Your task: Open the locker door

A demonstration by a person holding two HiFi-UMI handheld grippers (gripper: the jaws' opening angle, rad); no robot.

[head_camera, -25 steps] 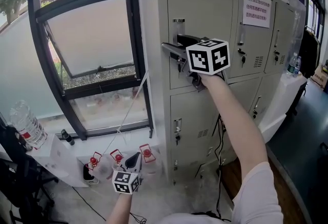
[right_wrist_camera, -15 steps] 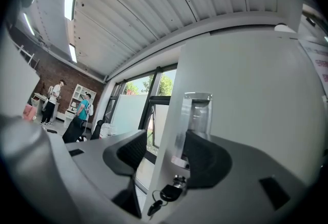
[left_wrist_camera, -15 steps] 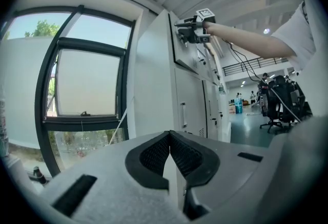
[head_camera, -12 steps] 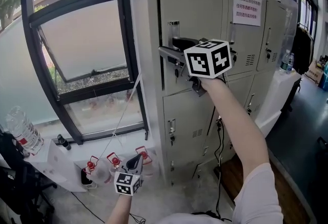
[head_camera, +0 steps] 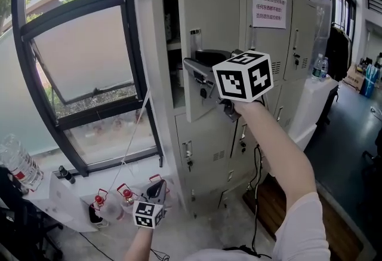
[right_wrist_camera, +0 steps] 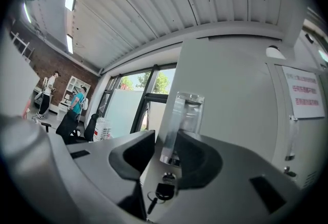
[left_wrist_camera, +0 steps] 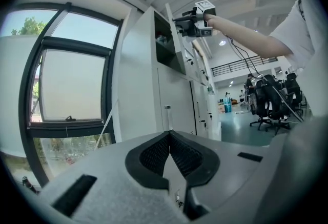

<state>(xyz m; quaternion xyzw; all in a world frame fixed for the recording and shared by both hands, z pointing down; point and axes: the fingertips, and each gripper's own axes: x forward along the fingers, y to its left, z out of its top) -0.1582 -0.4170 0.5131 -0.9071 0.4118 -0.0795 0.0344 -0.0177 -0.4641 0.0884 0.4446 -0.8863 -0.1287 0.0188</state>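
At the far left the window (head_camera: 89,51) filled the wall. Low down in front of it the left tongs (head_camera: 157,186) hung away from the lockers; their own view showed the ribbed pads pressed together with nothing between them.

Next came the change that mattered. The locker door (head_camera: 212,27), at the top left of the bank, was flush a second before. It had since swung out on its right-hand hinge, and a dark strip of the interior (head_camera: 172,45) with a shelf now showed along its left edge. The task's thing was therefore ajar, standing at a clear angle to the cabinet face but short of fully open.

The right tongs (right_wrist_camera: 166,133) were at the door's chrome pull handle (right_wrist_camera: 183,115), with the key (right_wrist_camera: 163,190) dangling from the lock just below. Their jaws had just been closing, and the handle stood between them. The right pad lay against it, while a sliver of door showed on the other side, so this looked like a hook on the handle more than a firm clamp. More of the same pull should finish the swing. The notice (head_camera: 268,8) on the neighbouring door marked where the row carried on.
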